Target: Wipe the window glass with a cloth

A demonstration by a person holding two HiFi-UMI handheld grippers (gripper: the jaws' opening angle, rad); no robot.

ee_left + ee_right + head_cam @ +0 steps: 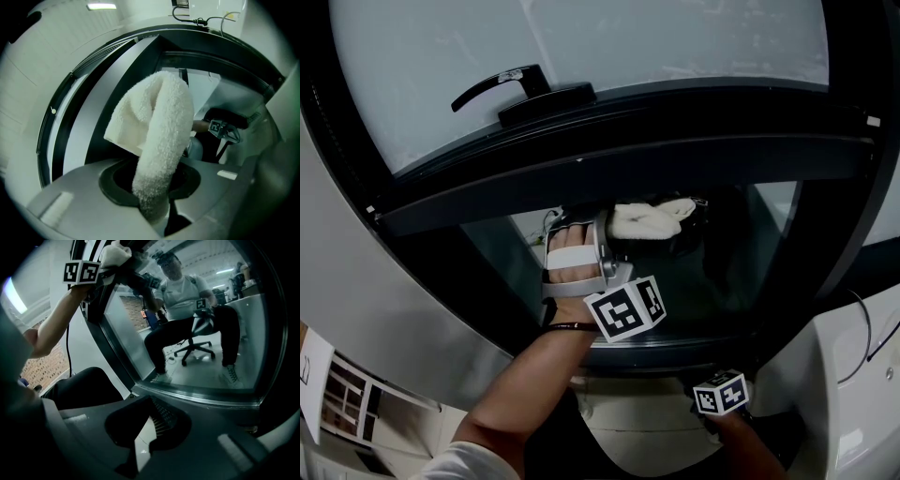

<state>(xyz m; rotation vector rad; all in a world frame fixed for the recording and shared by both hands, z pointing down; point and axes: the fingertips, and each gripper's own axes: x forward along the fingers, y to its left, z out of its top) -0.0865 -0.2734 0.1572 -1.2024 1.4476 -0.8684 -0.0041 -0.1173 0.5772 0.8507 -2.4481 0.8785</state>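
Black window frame [628, 159], heavy, runs across the head view. Frosted upper pane [581, 56] above it, with a black lever handle [502, 82] at its foot. Darker lower pane [769, 216] beneath. Plain pale wall [375, 309] to the left. Ceiling light [101, 6] lit overhead. Showing in the lower glass: a swivel chair [194, 345] on a pale floor [206, 369], and strip lights above.

cloth [649, 221]: 1 | tongs [158, 213] [137, 442]: 2 | window handle [502, 82]: 1
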